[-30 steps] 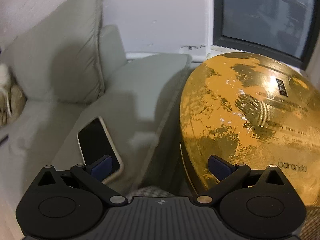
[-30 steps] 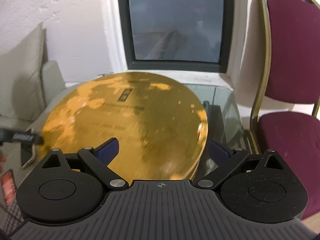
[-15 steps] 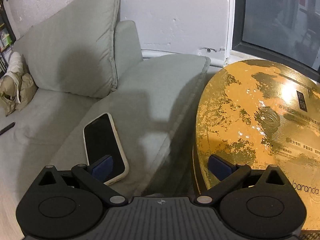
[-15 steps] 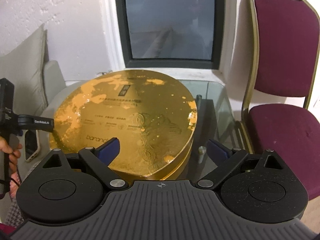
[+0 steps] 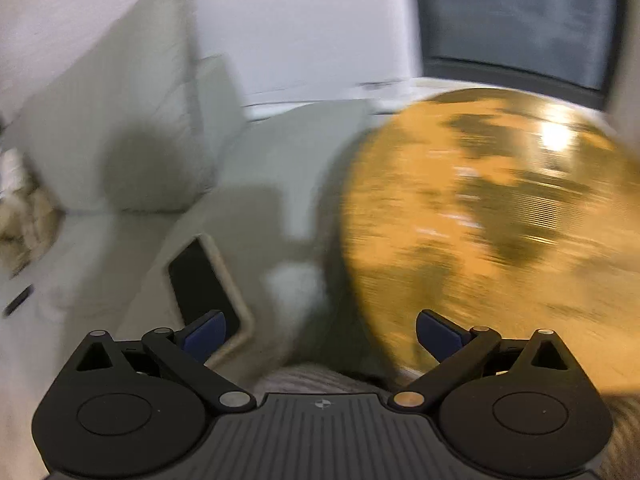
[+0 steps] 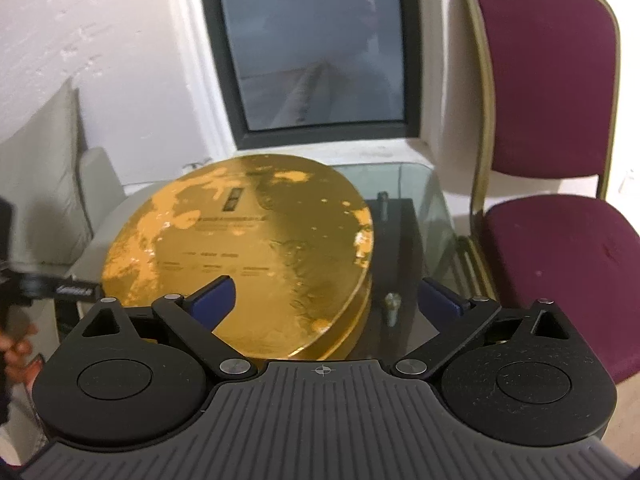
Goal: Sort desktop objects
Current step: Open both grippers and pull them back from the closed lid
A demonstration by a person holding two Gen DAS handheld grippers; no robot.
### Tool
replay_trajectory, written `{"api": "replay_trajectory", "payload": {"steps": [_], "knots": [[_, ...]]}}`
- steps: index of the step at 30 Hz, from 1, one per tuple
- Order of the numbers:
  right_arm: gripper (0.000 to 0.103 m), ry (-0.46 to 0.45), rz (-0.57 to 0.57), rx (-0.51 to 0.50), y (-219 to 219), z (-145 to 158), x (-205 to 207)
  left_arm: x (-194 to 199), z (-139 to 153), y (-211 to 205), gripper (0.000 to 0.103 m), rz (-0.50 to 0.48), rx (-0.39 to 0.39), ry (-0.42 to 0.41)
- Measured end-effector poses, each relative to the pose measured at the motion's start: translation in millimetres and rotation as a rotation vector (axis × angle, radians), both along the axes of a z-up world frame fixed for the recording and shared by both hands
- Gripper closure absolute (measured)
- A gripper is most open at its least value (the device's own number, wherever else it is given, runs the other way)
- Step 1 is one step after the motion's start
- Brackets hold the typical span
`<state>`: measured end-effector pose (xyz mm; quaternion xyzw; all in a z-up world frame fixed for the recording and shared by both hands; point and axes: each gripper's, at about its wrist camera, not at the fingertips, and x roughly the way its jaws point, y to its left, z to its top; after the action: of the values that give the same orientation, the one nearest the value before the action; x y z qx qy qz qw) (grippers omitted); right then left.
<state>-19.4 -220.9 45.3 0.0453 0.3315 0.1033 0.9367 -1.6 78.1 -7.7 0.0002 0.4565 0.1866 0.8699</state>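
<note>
Both tools (image 5: pixel 320 336) (image 6: pixel 326 300) spread, empty; left view blurred, so I risk knocking the phone (image 5: pixel 204 280) off the sofa (image 5: pixel 280 184).

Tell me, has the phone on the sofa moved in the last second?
No. The phone lies on the same sofa armrest beside the gold box; only the blurred left-wrist camera swung.

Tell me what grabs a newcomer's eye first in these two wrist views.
The big round gold box dominates both views, sitting on the glass table under the window. Next comes the maroon chair right of the table, then the phone lying on the grey sofa left of the box. Both the left claw and right claw are open, holding nothing.
</note>
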Motion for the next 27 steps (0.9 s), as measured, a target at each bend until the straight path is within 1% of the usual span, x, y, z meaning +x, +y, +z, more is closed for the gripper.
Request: {"api": "replay_trajectory", "payload": {"steps": [2,4,7,11,17,27], "knots": [[0.003,0.025,-0.012,-0.003,-2.1,-2.6,2.0,-9.7,9.6,-16.4,0.001,-0.086,-0.034,-0.001],[0.003,0.046,-0.015,-0.012,-2.2,-4.7,2.8,-18.0,16.3,-31.3,0.001,-0.144,-0.048,0.002],[0.003,0.068,0.0,-0.037,-1.3,-6.8,1.8,-29.1,23.1,-53.2,0.001,-0.211,-0.045,0.007],[0.002,0.073,0.022,-0.051,-2.5,-7.1,-6.1,-40.2,26.9,-74.2,0.001,-0.28,-0.03,0.002],[0.001,0.096,0.013,-0.041,-10.2,-12.5,-13.4,-49.7,21.5,-87.5,0.001,-0.304,-0.065,0.019],[0.001,0.116,0.033,-0.023,-8.7,-16.6,-14.3,-54.2,21.0,-93.3,0.001,-0.31,-0.064,0.025]]}}
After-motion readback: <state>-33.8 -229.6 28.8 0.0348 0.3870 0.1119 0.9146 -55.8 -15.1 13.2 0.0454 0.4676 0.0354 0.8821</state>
